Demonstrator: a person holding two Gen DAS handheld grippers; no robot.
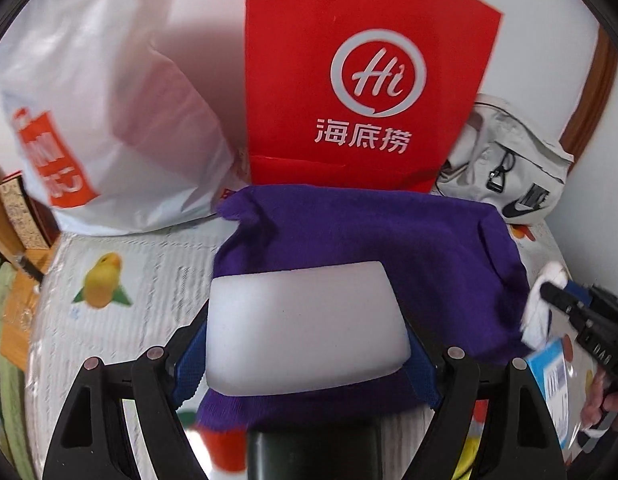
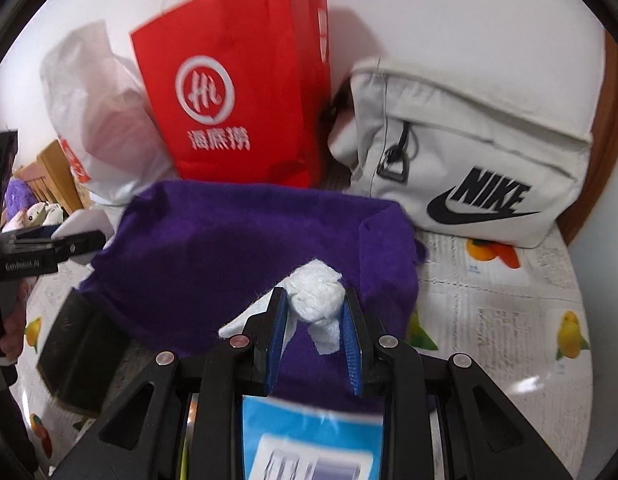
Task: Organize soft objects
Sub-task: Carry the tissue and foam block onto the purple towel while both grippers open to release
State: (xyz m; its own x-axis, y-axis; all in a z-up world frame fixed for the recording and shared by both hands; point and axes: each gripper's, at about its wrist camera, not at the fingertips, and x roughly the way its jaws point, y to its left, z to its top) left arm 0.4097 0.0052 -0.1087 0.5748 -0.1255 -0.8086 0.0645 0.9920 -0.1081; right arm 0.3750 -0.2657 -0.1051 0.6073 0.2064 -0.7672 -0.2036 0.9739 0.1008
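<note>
We hold a white foam block [image 1: 305,328] in our left claw [image 1: 305,356], its blue pads pressed on the block's two sides, above a purple knitted cloth [image 1: 369,240] spread on the fruit-printed counter [image 1: 121,320]. Our right claw [image 2: 313,324] is closed on a knotted white cloth wad [image 2: 317,294] over the same purple cloth. Behind it stand a red paper bag [image 2: 237,92], a white plastic bag [image 1: 109,120] and a pale Nike bag [image 2: 469,152].

A plain white wall [image 2: 449,20] fills twelve o'clock. A curved brown wooden edge [image 1: 593,92] runs at two o'clock. Wooden furniture [image 2: 55,172] stands at nine o'clock. The fruit-printed table covering [image 2: 501,300] is evenly lit.
</note>
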